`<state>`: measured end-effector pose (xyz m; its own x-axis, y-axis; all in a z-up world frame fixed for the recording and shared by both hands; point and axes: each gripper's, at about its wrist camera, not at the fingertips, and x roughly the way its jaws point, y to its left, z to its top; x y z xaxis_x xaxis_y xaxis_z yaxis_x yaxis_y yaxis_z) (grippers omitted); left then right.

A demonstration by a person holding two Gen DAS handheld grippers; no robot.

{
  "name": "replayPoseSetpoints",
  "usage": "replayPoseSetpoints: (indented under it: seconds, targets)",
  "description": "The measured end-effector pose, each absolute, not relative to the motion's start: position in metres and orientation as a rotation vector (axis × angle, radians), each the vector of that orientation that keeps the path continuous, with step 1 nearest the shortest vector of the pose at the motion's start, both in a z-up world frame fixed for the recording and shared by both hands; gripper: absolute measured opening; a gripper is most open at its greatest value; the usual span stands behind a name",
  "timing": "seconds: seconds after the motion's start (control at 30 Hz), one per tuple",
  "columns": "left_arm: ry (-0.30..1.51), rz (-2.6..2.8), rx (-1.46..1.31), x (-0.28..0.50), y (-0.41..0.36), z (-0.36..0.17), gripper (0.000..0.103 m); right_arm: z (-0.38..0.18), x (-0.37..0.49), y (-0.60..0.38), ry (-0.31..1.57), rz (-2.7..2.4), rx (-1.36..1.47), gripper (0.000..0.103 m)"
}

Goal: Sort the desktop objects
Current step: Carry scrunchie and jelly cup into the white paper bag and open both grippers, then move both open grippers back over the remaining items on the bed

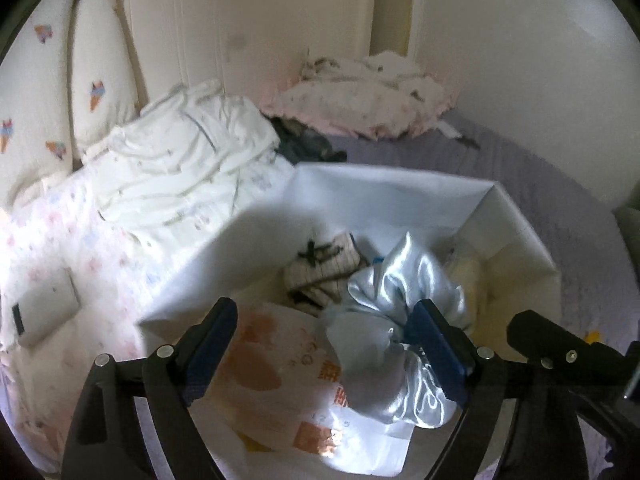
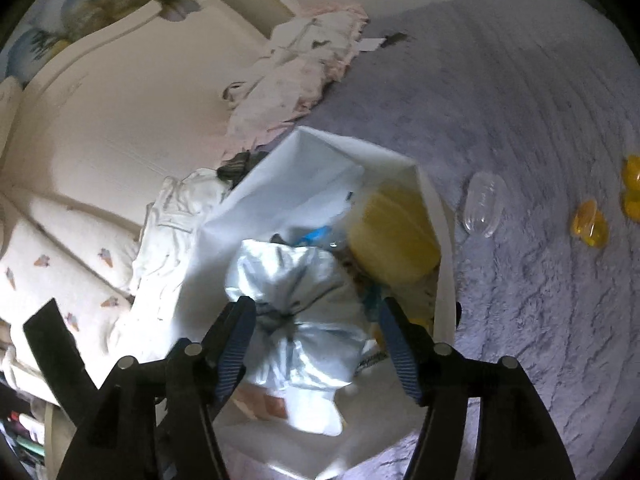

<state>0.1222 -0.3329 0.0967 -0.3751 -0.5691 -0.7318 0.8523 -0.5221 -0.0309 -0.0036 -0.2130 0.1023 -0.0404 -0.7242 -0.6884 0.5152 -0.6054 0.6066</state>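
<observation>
A white box [image 1: 400, 188] [image 2: 320, 152] stands open on a purple bedspread [image 2: 520, 100]. In it lie a silvery satin bundle [image 1: 400, 284] [image 2: 296, 280], an orange-printed packet [image 1: 272, 360], a striped cloth [image 1: 320, 264] and a yellow item [image 2: 392, 236]. My left gripper [image 1: 324, 312] hangs over the box with its jaws wide apart; the satin bundle lies below, by its right-hand finger. My right gripper [image 2: 316, 308] is open above the same bundle, which shows between its fingers without being pinched.
A clear plastic shell [image 2: 484, 204] and yellow pieces [image 2: 588, 224] lie on the bedspread right of the box. White clothes [image 1: 180, 168] and a white flat device [image 1: 44, 312] lie to the left. A pink-edged pillow [image 1: 360, 100] sits against the far wall.
</observation>
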Motion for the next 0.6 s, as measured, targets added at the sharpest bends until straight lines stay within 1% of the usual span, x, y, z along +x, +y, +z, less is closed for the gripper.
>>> replayPoseSetpoints:
  seconds: [0.23,0.43,0.6]
  targets:
    - [0.417,-2.146,0.778,0.117,-0.295,0.132,0.09,0.145,0.01,-0.181,-0.246,-1.831,1.242,0.063]
    - [0.277,-2.34,0.8,0.076,-0.23,0.141,0.09,0.165,0.0,-0.095,-0.325,-1.963,1.207,0.063]
    - [0.187,-2.503,0.849,0.036,-0.168,0.142,0.092,0.172,-0.008,-0.015,-0.355,-2.114,1.167,0.066]
